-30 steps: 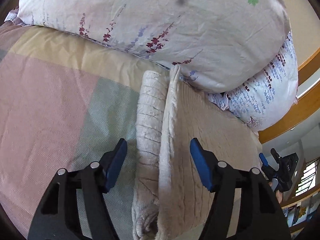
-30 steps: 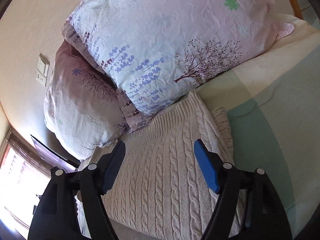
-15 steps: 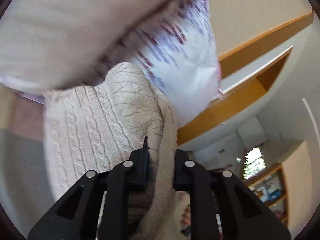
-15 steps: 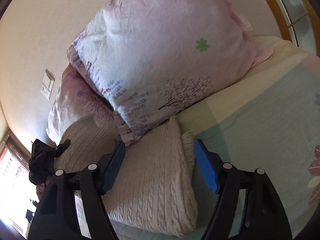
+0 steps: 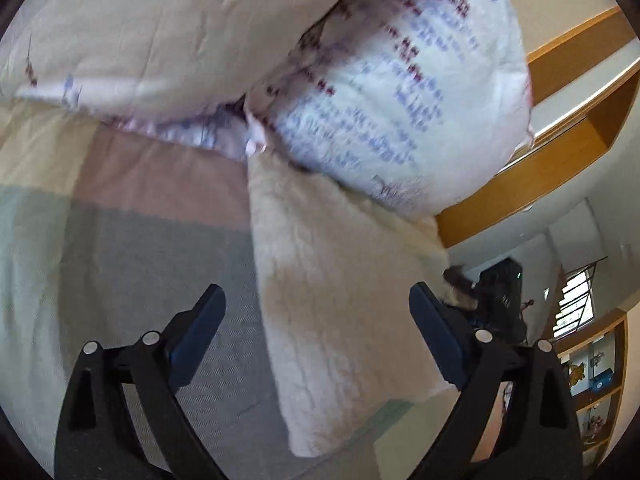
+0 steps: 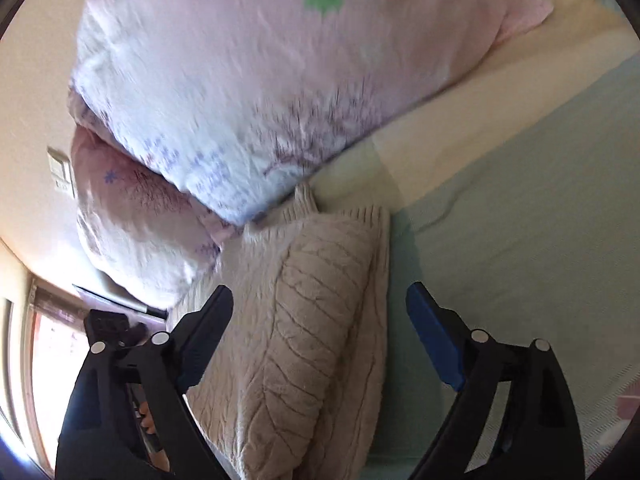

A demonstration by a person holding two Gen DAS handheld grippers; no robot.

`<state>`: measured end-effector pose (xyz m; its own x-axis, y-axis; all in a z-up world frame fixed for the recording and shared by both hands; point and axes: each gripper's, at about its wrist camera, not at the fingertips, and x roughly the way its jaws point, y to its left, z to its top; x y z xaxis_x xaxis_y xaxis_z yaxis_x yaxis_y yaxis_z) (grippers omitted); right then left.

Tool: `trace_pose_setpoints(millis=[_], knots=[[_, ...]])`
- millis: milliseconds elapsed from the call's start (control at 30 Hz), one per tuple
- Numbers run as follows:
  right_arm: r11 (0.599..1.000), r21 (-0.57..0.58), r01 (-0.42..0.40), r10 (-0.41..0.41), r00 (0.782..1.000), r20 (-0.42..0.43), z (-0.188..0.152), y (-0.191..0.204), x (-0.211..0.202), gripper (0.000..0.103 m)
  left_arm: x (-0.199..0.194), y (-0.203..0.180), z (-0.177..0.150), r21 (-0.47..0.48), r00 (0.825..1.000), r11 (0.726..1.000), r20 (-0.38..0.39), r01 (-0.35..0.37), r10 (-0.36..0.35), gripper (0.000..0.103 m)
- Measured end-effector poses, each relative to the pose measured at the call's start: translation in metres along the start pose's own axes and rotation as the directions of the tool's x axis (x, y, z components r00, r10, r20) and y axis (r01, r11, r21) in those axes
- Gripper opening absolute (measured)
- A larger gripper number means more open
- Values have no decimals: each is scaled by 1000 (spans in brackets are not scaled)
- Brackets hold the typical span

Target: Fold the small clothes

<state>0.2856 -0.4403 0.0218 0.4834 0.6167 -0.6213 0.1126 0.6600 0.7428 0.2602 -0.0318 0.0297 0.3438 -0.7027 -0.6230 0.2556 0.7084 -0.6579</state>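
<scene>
A cream cable-knit sweater lies folded on the bed, its far end against the pillows. My left gripper is open and empty, its jaws wide apart just above the sweater's near part. In the right wrist view the sweater shows a folded sleeve on top. My right gripper is open and empty, hovering over the sweater's folded edge. The left gripper also shows at the lower left of the right wrist view.
Two floral pillows are stacked at the head of the bed, touching the sweater. The bedsheet has pastel green, pink and cream blocks. A wooden frame, a window and shelves lie beyond the bed.
My left gripper was shut on the sweater's edge half a second ago; now it has let go and stands open. The sweater lies flat. My right gripper stayed open and moved closer.
</scene>
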Motion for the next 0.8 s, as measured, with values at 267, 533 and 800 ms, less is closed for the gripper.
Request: trace_pose_setpoints(millis=[267, 533, 800], knots=[[999, 4, -52, 52, 992, -117, -10, -1, 37, 43, 57, -20, -27, 60, 998, 998, -64, 25, -21, 87], [973, -49, -225, 219, 969, -113, -37, 48, 30, 35, -7, -8, -23, 81, 989, 986, 10, 144, -145, 39], [974, -227, -7, -16, 995, -99, -59, 90, 77, 65, -75, 15, -43, 208, 946, 930, 177, -304, 270, 70]])
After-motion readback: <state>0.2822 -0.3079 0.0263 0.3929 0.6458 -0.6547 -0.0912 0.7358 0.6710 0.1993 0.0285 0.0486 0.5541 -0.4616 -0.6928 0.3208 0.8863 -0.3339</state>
